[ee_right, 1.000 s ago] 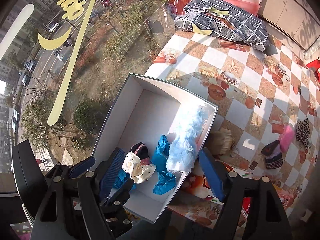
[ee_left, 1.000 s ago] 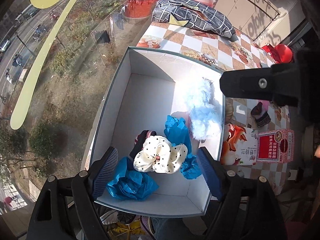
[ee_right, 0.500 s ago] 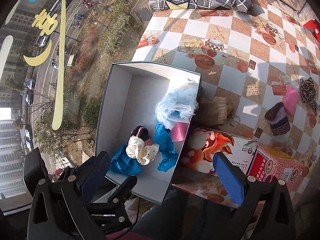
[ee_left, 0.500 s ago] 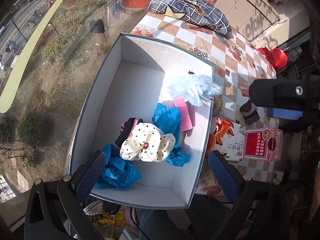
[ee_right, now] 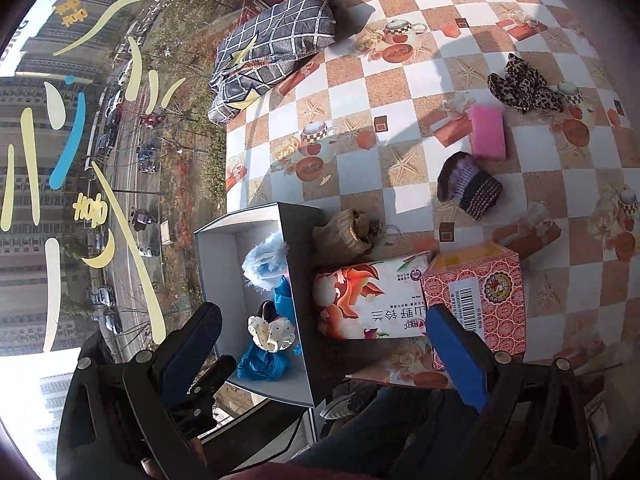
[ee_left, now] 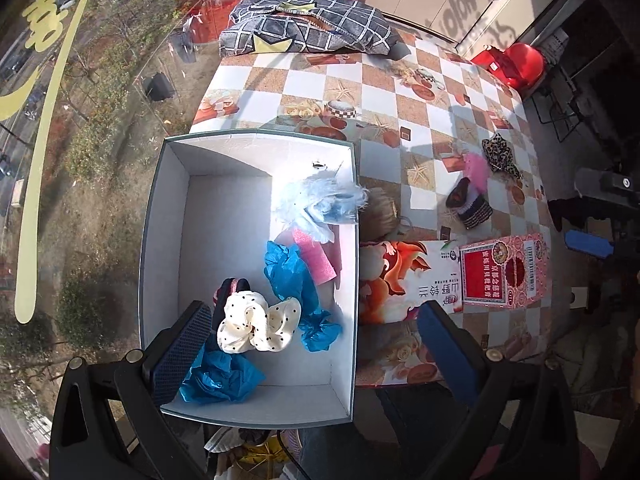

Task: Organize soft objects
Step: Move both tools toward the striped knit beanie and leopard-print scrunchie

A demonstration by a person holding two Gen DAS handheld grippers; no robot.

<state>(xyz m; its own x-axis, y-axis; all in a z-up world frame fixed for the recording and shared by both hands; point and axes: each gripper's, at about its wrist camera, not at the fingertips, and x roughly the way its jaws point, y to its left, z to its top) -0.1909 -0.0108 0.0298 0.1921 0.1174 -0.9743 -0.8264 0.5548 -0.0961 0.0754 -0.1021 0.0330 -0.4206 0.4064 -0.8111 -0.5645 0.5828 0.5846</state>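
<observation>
Overhead, both jaws wide and empty, left gripper (ee_left: 312,344) straddling box (ee_left: 168,240) right wall, right gripper (ee_right: 324,344) alongside.

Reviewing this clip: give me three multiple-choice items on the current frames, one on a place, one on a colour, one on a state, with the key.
1. Where does the fluffy light-blue piece lie?
A. inside the white box, by its right wall
B. on the checked cushion
C. on the red carton

2. What colour is the flat sponge-like pad out on the table?
A. green
B. pink
C. black

3. How is the right gripper?
A. shut on a scrunchie
B. shut, empty
C. open, empty

Key: 1 A, it rests against the box's right wall; 2 B, plainly pink; 3 C, fingers stand wide apart with nothing between them.
</observation>
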